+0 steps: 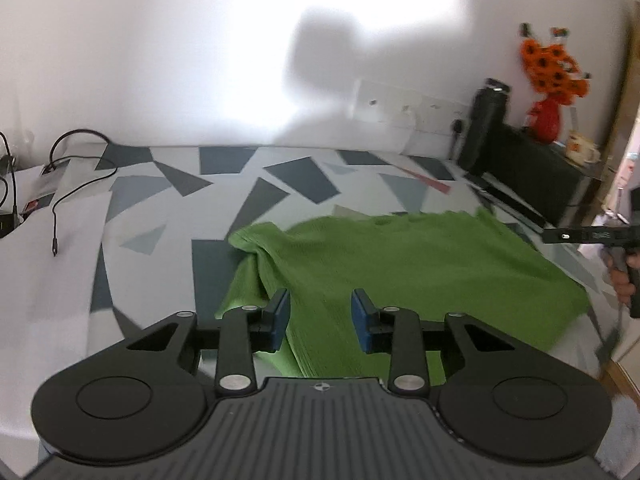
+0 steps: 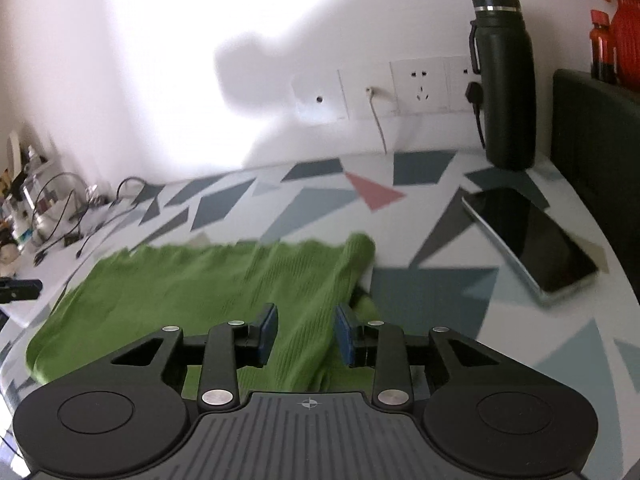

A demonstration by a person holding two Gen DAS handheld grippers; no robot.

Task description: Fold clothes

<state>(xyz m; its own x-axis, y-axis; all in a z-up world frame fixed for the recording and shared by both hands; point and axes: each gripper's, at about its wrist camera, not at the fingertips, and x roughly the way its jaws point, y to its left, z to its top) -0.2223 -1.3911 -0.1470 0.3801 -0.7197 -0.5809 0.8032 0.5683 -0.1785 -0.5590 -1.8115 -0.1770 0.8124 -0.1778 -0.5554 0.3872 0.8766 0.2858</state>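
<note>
A green ribbed knit garment (image 1: 400, 264) lies partly folded on a table with a grey and white geometric cloth (image 1: 168, 200). My left gripper (image 1: 320, 320) hovers open over the garment's near left edge, nothing between its blue pads. In the right wrist view the same green garment (image 2: 192, 284) spreads to the left, with a folded sleeve ridge running up to the right. My right gripper (image 2: 306, 334) is open above that ridge, its jaws on either side of it. The right gripper (image 1: 588, 236) also shows at the far right of the left wrist view, held by a hand (image 1: 624, 284).
A black flask (image 2: 506, 80) stands by the wall sockets (image 2: 420, 84), a phone (image 2: 528, 240) lies right of the garment, and a dark box (image 1: 532, 172) carries a red vase with orange flowers (image 1: 554, 80). Cables (image 1: 64, 184) and small bottles (image 2: 24, 208) crowd the left end.
</note>
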